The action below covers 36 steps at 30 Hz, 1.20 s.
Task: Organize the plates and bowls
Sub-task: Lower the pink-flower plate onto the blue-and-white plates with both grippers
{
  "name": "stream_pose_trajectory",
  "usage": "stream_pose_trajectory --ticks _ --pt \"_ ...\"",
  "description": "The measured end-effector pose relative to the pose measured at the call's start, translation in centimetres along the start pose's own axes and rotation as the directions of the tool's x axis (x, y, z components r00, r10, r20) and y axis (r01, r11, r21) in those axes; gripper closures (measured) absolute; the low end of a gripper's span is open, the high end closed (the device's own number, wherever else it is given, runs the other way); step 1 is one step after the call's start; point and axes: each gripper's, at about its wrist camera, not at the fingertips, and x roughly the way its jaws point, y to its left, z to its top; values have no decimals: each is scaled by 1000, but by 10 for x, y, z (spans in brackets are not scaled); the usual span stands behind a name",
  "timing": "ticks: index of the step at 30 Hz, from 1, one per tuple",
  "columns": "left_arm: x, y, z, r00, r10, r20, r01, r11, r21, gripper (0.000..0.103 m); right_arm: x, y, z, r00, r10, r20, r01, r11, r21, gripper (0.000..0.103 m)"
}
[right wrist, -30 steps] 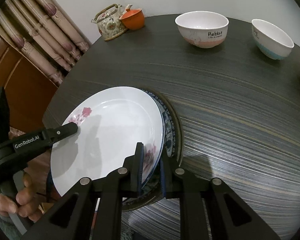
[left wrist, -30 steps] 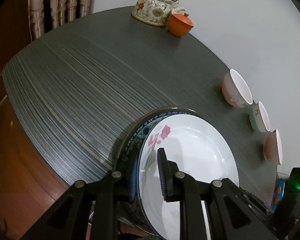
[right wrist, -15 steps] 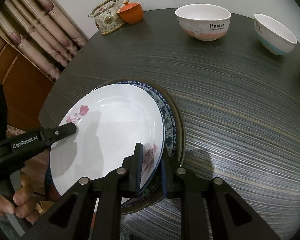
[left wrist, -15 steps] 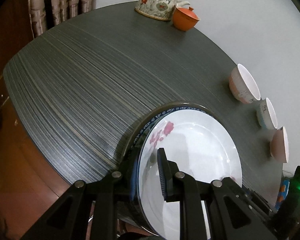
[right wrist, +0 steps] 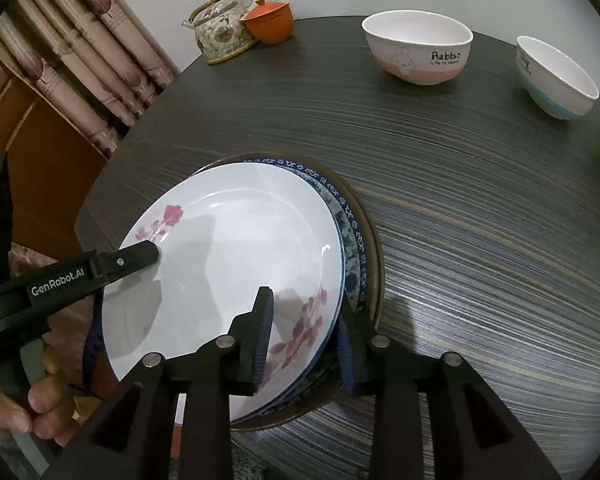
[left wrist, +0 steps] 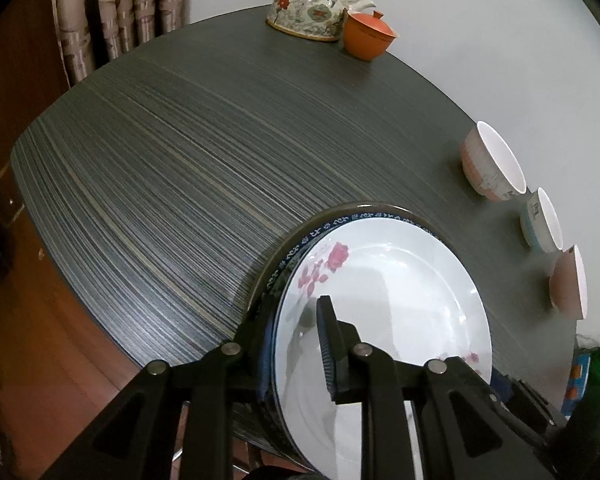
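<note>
I am looking into what seems to be a home dining room. A round dark wood-grain dining table (right wrist: 460, 200) is filling most of both views. At the table's far edge a floral porcelain teapot (right wrist: 222, 36) with a bamboo-wrapped handle is sitting beside an orange lidded tea bowl (right wrist: 270, 20). Patterned beige curtains (right wrist: 72, 60) are hanging beyond the table's left side, next to reddish-brown wooden cabinetry (left wrist: 20, 72), and a plain pale wall (left wrist: 480, 20) is rising behind the table. Household tableware is resting on the table: a "Rabbit" cartoon bowl (right wrist: 418, 52) and floral plates (right wrist: 228, 272).
</note>
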Motion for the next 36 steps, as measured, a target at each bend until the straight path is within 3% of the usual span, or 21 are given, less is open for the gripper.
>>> stream_pose_trajectory --ticks 6,21,24,36 --pt "0 -2 -2 1000 15 6 -15 1000 15 81 1 6 0 1000 -25 -2 25 999 -34 65" --pt "-4 -7 -2 999 34 42 -36 999 41 75 1 12 2 999 -54 -4 54 996 -66 57" --pt "-11 -11 -1 995 35 91 -40 997 58 75 0 12 1 999 -53 -4 53 997 -65 56" --pt "-9 -10 0 995 49 86 -55 996 64 72 -3 9 -1 999 -34 0 34 999 -36 54"
